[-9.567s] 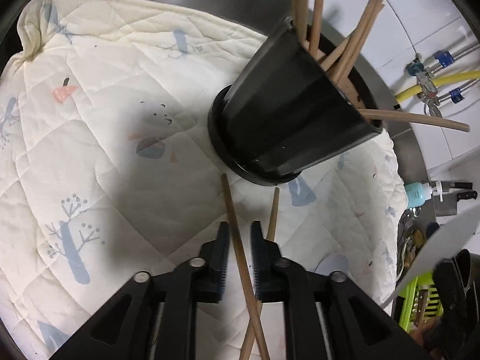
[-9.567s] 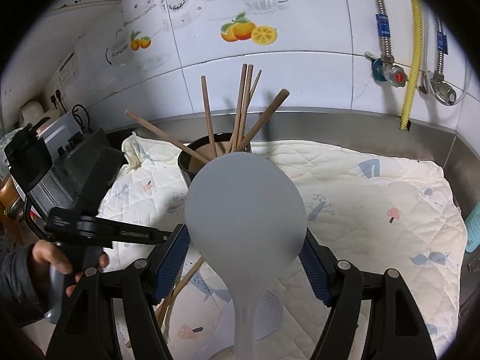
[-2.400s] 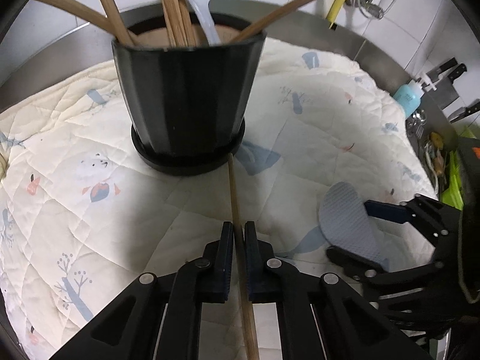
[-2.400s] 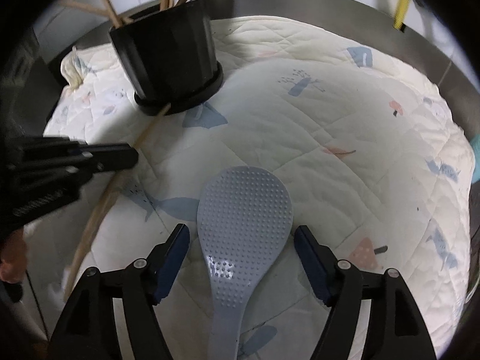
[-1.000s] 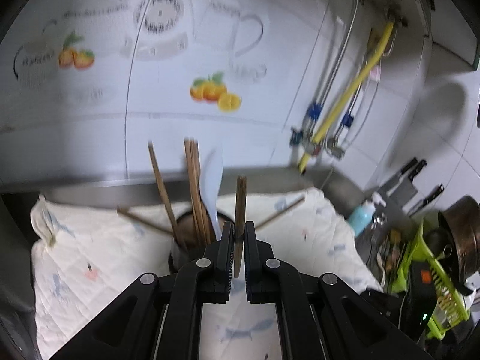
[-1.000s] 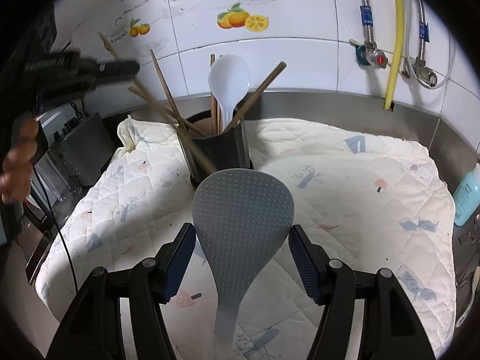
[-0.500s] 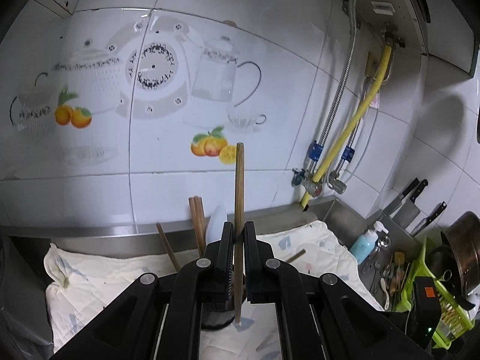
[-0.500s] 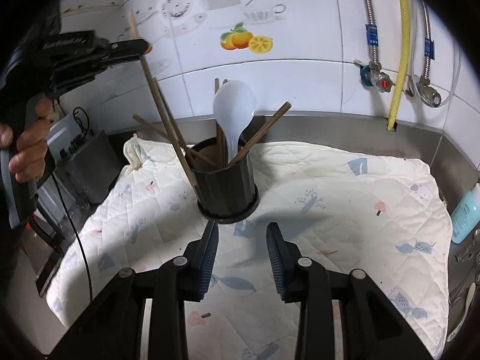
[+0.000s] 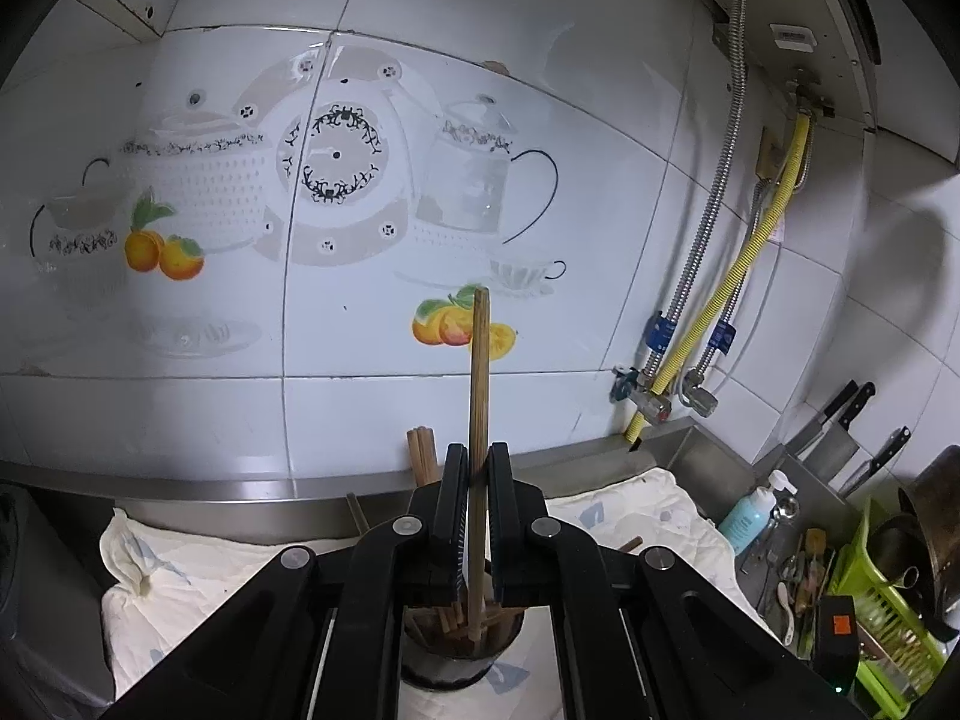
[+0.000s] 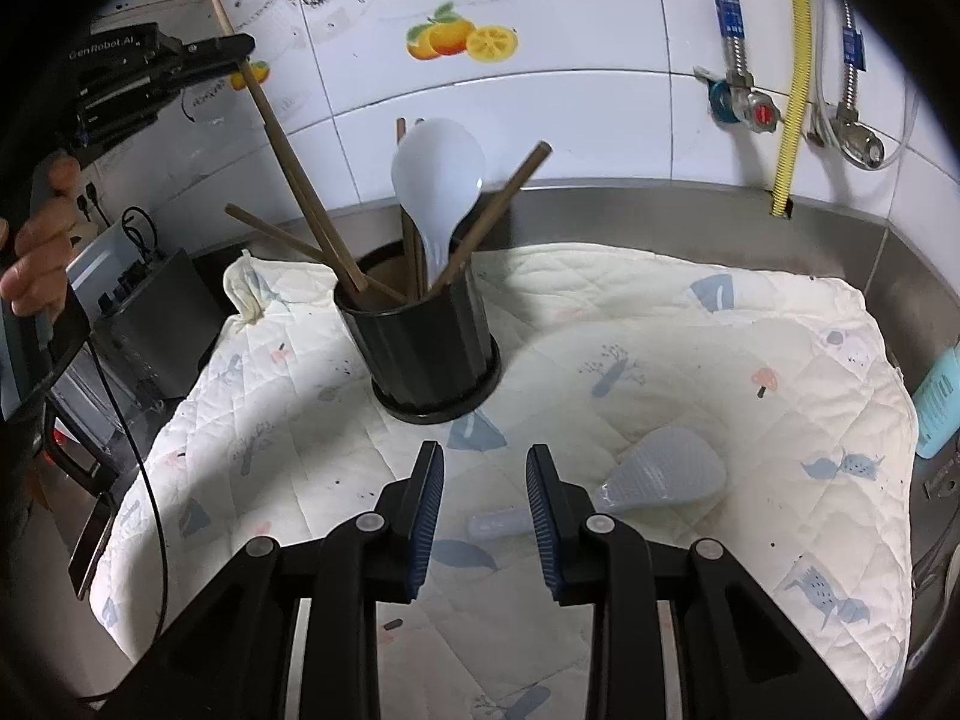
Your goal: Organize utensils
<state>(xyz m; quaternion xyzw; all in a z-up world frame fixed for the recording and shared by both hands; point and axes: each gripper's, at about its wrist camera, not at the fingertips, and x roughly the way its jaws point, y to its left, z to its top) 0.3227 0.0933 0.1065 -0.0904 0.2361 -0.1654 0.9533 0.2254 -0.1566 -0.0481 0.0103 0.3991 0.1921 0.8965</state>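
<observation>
Right wrist view: the black holder [image 10: 429, 354] stands upright on the quilted cloth [image 10: 690, 360] that covers the bench, near the steel back edge. Out of it stick several wooden chopsticks [image 10: 510, 204] and a white rice spoon [image 10: 438, 180], bowl end up. The left tongs [image 10: 243, 57], up and to the left of the holder, are clenched on one long chopstick [image 10: 288, 174]; it slants down from them, and its lower end reaches the holder's mouth at the left side. A hand [image 10: 36, 252] grips the handle of those tongs at the left edge of the view.

The right tongs [image 10: 485, 516] hang in front of the holder, tilted down at the cloth. Their jaws have just been closing and stand a little apart with nothing between them. A grey rice paddle [image 10: 654, 477] lies flat on the cloth to the right of the holder and forward of it, just beside the right finger; its handle runs behind that finger and shows again in the gap between the two.

Left wrist view: the same chopstick [image 9: 479, 420] stands nearly upright between the tight pads of the left tongs [image 9: 478, 492], its lower tip inside the holder [image 9: 462, 654] among the other sticks. A blue bottle [image 9: 747, 510] stands off the cloth, far to the right of the holder.
</observation>
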